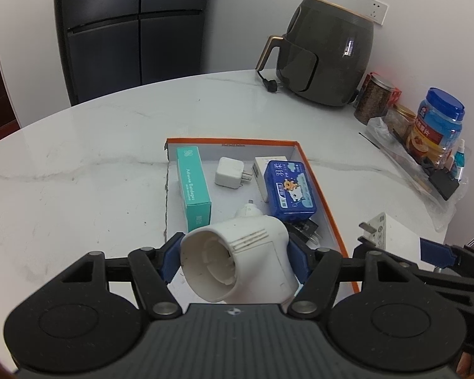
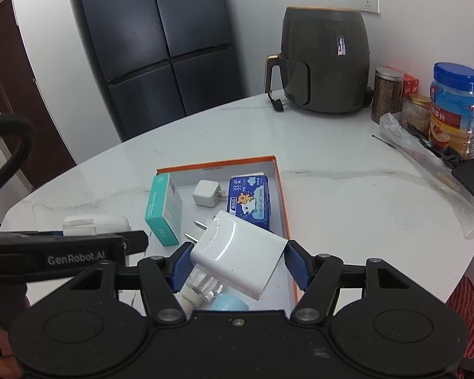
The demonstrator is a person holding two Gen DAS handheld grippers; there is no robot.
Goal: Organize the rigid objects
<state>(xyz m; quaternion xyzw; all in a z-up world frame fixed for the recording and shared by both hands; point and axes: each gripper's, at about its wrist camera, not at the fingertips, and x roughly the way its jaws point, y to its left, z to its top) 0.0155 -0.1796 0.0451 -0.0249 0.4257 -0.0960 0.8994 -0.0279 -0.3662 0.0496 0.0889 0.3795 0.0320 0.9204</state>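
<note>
My left gripper (image 1: 233, 262) clamps the white socket (image 1: 237, 262), my right gripper (image 2: 237, 263) the charger (image 2: 237, 252), both over the box (image 1: 328, 208); next, lower and release into free spots.

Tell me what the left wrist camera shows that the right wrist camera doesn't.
Only the left wrist view shows the black plug in the orange-rimmed box, just beyond the blue tissue pack. Only the right wrist view shows a clear bottle and a light blue cap under the right gripper. Both show the teal bandage box, the small white charger and the air fryer.
</note>
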